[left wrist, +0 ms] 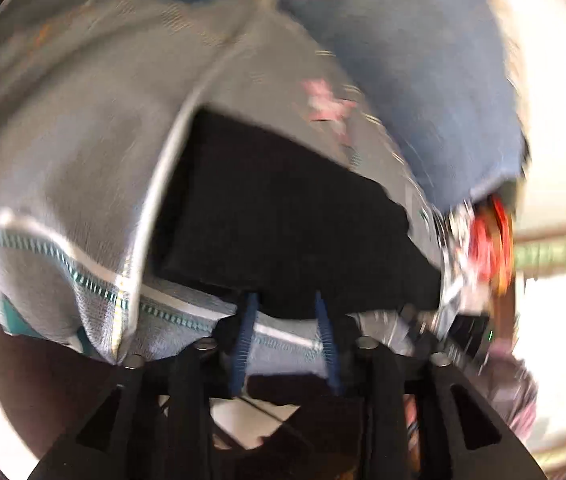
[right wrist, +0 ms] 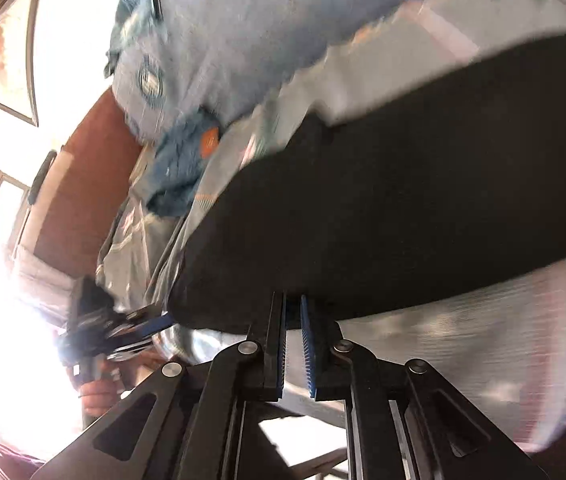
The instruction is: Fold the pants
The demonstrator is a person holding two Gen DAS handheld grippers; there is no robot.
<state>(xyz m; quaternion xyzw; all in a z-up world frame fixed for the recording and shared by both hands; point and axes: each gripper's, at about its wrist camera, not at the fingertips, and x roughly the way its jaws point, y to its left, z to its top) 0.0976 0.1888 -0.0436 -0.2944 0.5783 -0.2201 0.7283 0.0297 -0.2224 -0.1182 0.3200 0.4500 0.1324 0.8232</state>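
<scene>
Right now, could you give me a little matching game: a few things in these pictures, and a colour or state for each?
Things:
1. pants
2. bedcover
3. pillow
4. right tool

Colours or states:
A. light blue
B. black
C. grey, with a zip along its edge
D. nearly shut at the edge of the dark cloth

Pairs: 1-B, 2-C, 3-A, 4-D
</scene>
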